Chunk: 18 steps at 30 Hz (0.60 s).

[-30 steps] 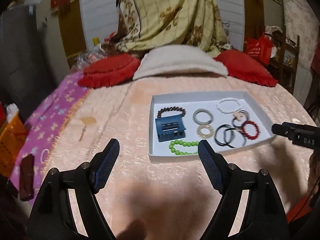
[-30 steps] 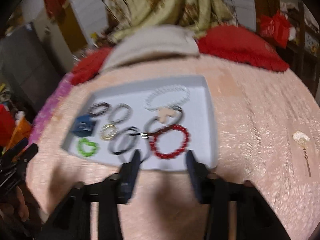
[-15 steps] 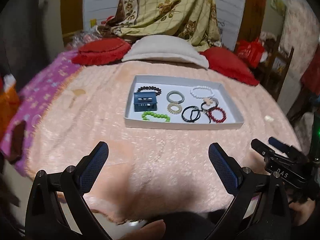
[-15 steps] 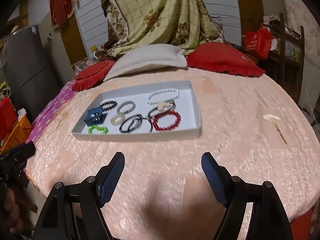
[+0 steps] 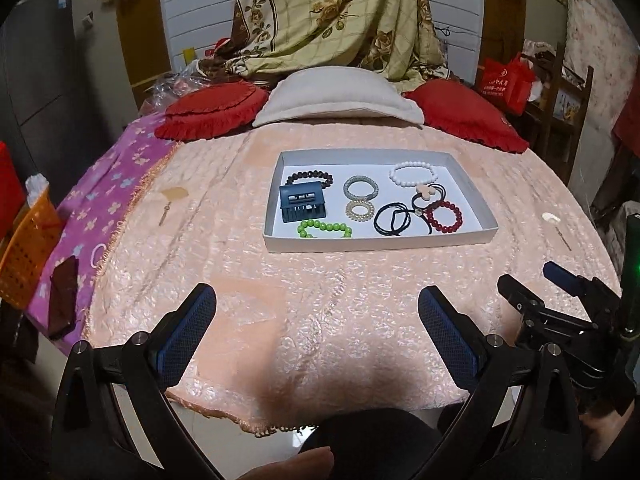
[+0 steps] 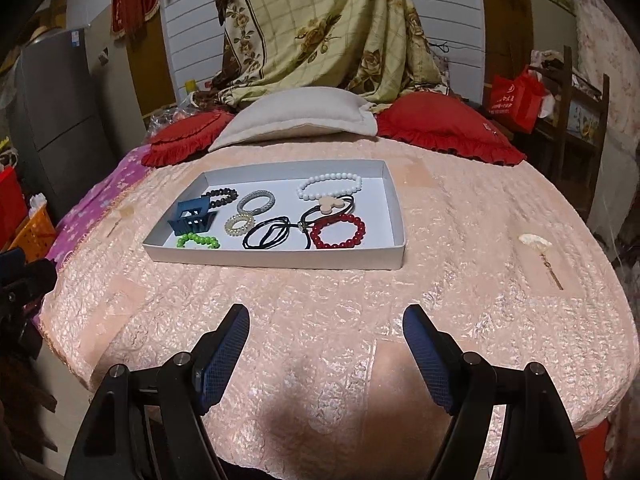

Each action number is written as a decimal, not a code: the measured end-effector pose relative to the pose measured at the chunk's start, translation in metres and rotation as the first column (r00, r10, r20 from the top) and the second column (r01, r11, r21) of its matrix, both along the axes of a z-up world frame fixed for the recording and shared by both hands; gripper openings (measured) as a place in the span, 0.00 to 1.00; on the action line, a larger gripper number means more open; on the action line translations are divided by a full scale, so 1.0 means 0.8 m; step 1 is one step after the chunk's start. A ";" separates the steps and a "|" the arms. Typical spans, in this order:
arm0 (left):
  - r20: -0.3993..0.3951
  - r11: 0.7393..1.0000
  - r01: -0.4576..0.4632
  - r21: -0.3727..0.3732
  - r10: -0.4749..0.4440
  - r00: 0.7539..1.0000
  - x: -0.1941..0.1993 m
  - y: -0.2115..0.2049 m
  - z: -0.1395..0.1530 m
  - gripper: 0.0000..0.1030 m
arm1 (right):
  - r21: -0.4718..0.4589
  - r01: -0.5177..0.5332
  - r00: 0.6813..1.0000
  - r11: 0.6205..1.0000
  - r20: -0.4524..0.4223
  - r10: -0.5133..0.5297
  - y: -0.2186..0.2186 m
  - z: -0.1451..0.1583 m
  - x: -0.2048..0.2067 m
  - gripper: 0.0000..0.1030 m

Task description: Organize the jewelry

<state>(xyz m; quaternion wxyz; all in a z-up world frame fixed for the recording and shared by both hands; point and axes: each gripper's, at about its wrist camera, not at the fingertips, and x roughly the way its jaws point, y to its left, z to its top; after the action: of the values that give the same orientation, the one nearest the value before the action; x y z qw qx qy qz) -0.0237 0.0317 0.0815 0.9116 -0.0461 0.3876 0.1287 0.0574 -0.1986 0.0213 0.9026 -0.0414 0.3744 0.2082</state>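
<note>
Left wrist view: both grippers, left gripper [image 5: 316, 320] and right gripper [image 6: 326, 340], spread empty, apparently farther back from the tray [image 5: 380, 242].

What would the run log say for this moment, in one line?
left gripper: open, empty | right gripper: open, empty | tray: holds bracelets, hair ties, clip

text: none legible | red bag [image 5: 505, 82]: white print (too small to read)

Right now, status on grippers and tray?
Left gripper and right gripper open, empty, short of tray. Jewelry all in tray. Nothing in the way.
</note>
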 end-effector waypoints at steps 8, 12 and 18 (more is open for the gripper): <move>-0.006 1.000 0.009 -0.026 -0.009 1.000 0.006 0.008 -0.010 0.98 | -0.033 -0.003 1.000 0.999 0.012 0.003 0.008 0.014 -0.002 0.75; -0.007 0.999 0.006 -0.035 -0.006 1.000 0.006 0.014 -0.014 0.98 | -0.041 -0.005 1.000 0.999 0.003 0.005 0.013 0.010 0.002 0.75; 0.001 0.998 0.021 -0.058 -0.021 1.000 0.009 0.018 -0.019 0.98 | -0.054 -0.008 1.000 0.999 -0.002 0.008 0.014 0.006 0.004 0.75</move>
<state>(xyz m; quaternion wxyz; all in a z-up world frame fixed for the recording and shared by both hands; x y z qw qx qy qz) -0.0168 0.0460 0.0660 0.9113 -0.0687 0.3914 0.1077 0.0608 -0.1874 0.0257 0.9000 -0.0668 0.3807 0.2016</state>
